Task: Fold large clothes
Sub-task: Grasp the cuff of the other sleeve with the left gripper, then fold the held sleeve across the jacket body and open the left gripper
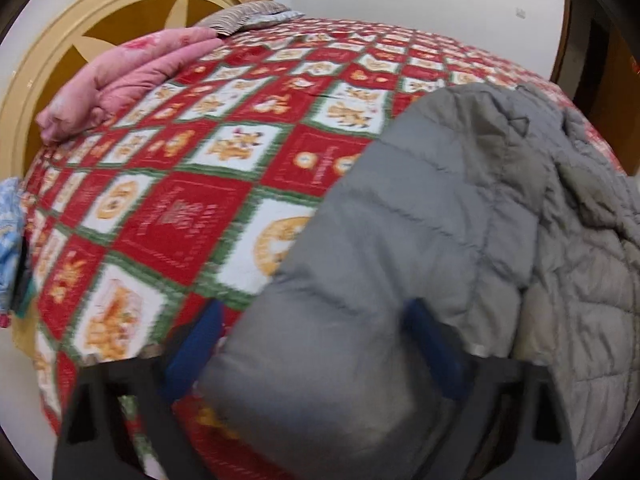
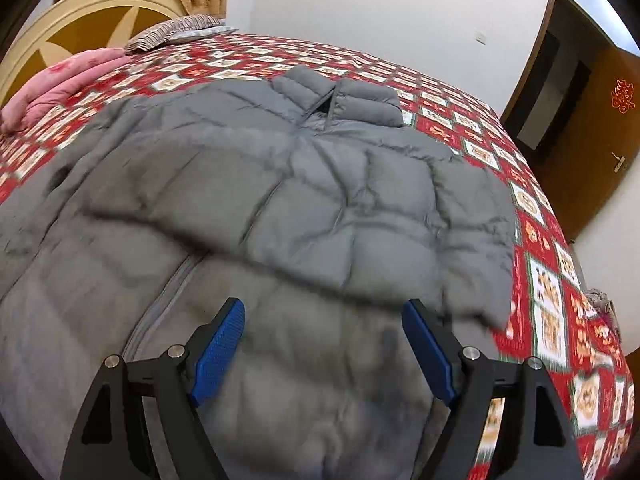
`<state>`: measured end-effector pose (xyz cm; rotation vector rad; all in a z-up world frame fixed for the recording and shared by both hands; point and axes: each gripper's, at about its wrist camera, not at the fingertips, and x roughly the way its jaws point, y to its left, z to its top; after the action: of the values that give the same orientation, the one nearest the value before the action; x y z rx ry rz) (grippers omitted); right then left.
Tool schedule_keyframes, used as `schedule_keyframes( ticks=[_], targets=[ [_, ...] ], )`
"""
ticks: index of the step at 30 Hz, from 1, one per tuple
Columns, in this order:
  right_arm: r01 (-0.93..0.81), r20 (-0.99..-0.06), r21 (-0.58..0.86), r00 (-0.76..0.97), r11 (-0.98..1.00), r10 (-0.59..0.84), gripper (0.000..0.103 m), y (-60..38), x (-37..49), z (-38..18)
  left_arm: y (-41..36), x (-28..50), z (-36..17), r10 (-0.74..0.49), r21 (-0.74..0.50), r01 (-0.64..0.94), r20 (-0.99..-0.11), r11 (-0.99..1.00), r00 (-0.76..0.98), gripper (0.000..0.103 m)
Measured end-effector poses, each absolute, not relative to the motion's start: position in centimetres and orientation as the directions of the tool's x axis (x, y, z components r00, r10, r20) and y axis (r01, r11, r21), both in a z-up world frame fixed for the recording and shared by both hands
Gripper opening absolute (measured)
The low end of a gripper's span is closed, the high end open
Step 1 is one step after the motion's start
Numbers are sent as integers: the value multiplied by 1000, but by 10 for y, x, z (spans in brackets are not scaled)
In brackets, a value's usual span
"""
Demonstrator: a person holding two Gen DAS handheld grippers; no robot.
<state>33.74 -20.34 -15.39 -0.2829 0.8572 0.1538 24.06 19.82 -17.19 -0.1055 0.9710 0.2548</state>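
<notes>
A grey quilted puffer jacket (image 2: 280,200) lies front up on the red patterned bedspread (image 2: 552,280), collar (image 2: 340,96) toward the far side. My right gripper (image 2: 324,316) hovers open and empty over the jacket's lower part, blue pads (image 2: 220,344) spread wide. In the left wrist view, the jacket's sleeve (image 1: 360,280) runs between the spread blue pads (image 1: 432,348) of my left gripper (image 1: 312,320). The jaws stand wide, not closed on the sleeve. The sleeve's end fills the gap and hides the left gripper's base.
A pink folded quilt (image 1: 116,80) and a striped pillow (image 1: 244,18) lie by the round cream headboard (image 1: 48,92). A brown door (image 2: 592,132) stands at the right. Blue cloth (image 1: 8,236) hangs at the bed's left edge.
</notes>
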Motion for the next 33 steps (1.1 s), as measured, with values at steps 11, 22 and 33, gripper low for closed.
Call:
schedule_keyframes(
  ticks=[11, 22, 33],
  targets=[
    [-211, -742, -73, 664, 975, 88, 81, -220, 289, -170, 221, 238, -143, 175, -8, -284, -773, 959, 610, 15],
    [-177, -730, -9, 673, 984, 114, 81, -234, 289, -169, 214, 271, -13, 271, 85, -273, -574, 958, 773, 13],
    [-42, -692, 83, 716, 996, 87, 81, -277, 287, -152, 17, 326, 28, -16, 124, 92, -512, 988, 859, 13]
  ],
)
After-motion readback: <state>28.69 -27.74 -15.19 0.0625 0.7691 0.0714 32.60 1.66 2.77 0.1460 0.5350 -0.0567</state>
